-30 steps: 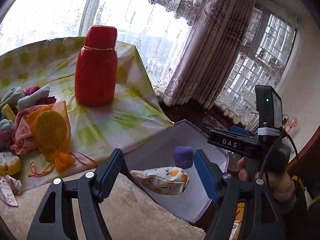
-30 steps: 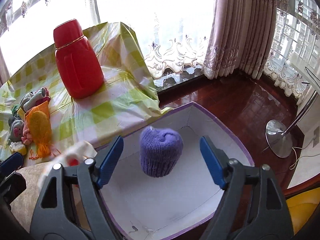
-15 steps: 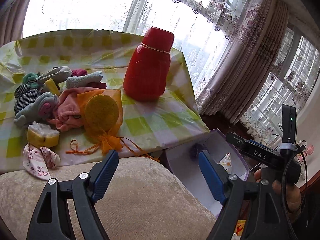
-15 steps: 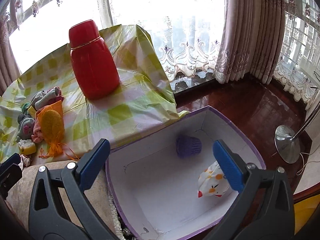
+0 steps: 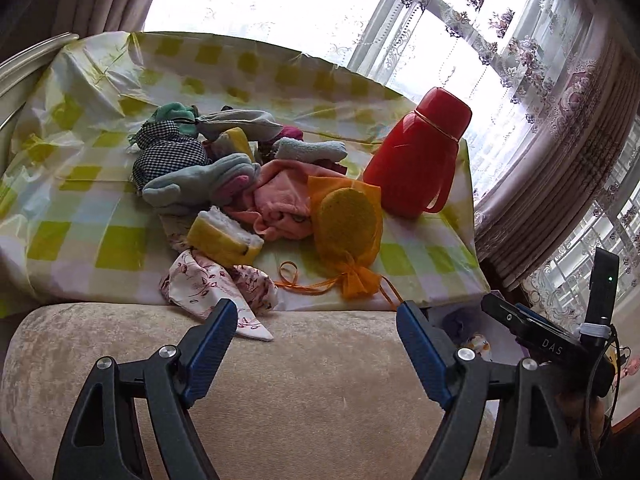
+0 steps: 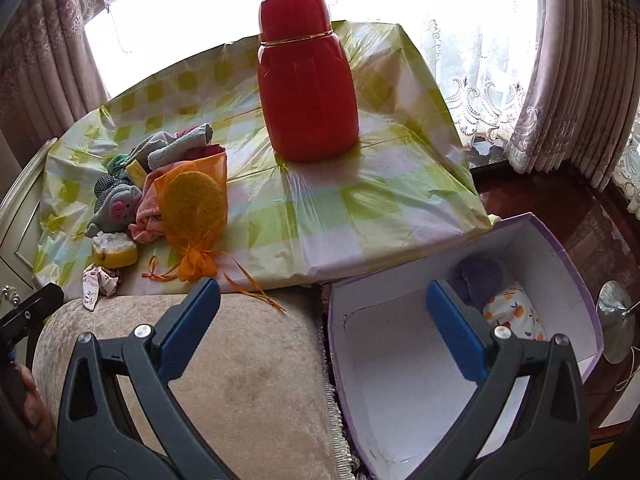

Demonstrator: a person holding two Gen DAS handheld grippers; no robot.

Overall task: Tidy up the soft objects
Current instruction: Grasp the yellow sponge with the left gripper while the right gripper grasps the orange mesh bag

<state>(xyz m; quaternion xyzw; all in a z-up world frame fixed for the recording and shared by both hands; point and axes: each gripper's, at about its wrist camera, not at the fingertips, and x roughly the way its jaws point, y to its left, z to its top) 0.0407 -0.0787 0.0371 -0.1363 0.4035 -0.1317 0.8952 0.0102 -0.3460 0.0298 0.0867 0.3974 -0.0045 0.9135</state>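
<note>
Both grippers have swung away from the box toward the table since a moment ago, and the purple knitted piece [image 6: 480,282] and the fruit-print pouch [image 6: 514,312] that were over the box now lie together in its far corner. From where I stand, the left gripper [image 5: 316,330] hangs over the beige cushioned armrest [image 5: 304,380] with its blue-padded jaws spread wide and nothing between them, facing the heap of soft things on the checked tablecloth [image 5: 100,208]. That heap holds an orange mesh bag [image 5: 346,224] with a round yellow sponge inside, a pink cloth [image 5: 280,196], a yellow sponge block [image 5: 224,236], a grey-blue plush [image 5: 200,184], a checked black-and-white fabric [image 5: 168,152] and a pink-patterned white cloth [image 5: 208,284] drooping over the table edge. Just beside the mesh bag stands a red thermos [image 5: 416,160], upright. Over on the other side, the right gripper [image 6: 320,322] is likewise spread and empty, one jaw above the armrest and the other above the white-lined, purple-edged box [image 6: 400,380].
</note>
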